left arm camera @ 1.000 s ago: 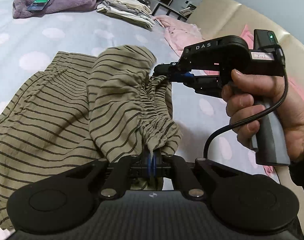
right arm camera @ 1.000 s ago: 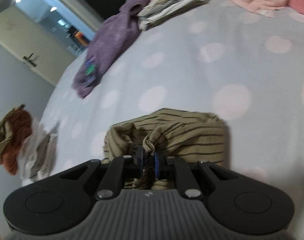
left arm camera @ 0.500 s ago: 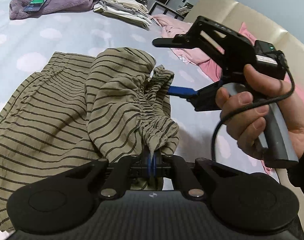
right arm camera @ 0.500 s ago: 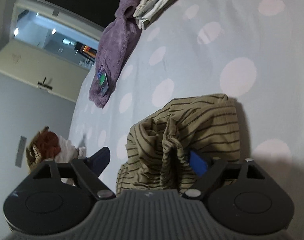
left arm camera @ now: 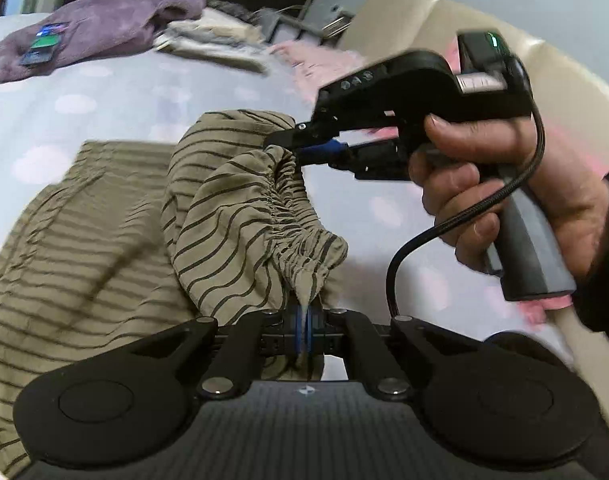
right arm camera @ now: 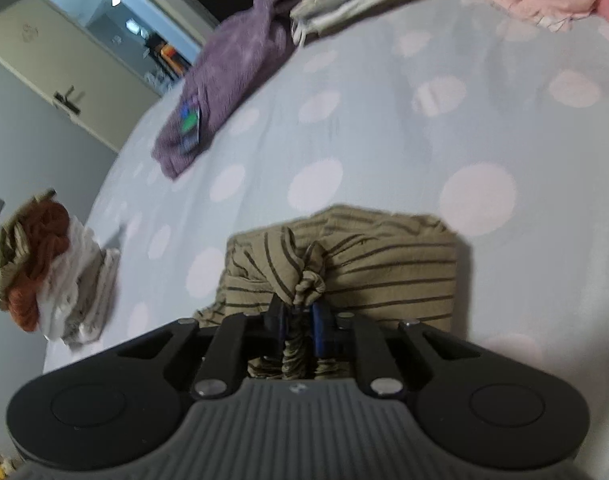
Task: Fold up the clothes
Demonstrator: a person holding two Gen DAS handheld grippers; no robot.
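Two grippers share one striped garment [left arm camera: 232, 216] on the polka-dot bed [left arm camera: 104, 92]. Most of its olive cloth lies flat to the left. Its gathered waistband runs from the left gripper [left arm camera: 303, 320], whose jaws are clamped tight on one end, up to the right gripper [left arm camera: 300, 142], whose jaws are closing on the other end. That waistband line is probably the fold's axis; both hands are equally placed.

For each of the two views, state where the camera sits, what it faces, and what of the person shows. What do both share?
Left wrist: behind the left gripper, facing the striped garment; right hand and right gripper show.
Right wrist: behind the right gripper, jaws closing on cloth, facing the dotted bedsheet; no hand.
Shared: garment, purple towel, bedsheet.
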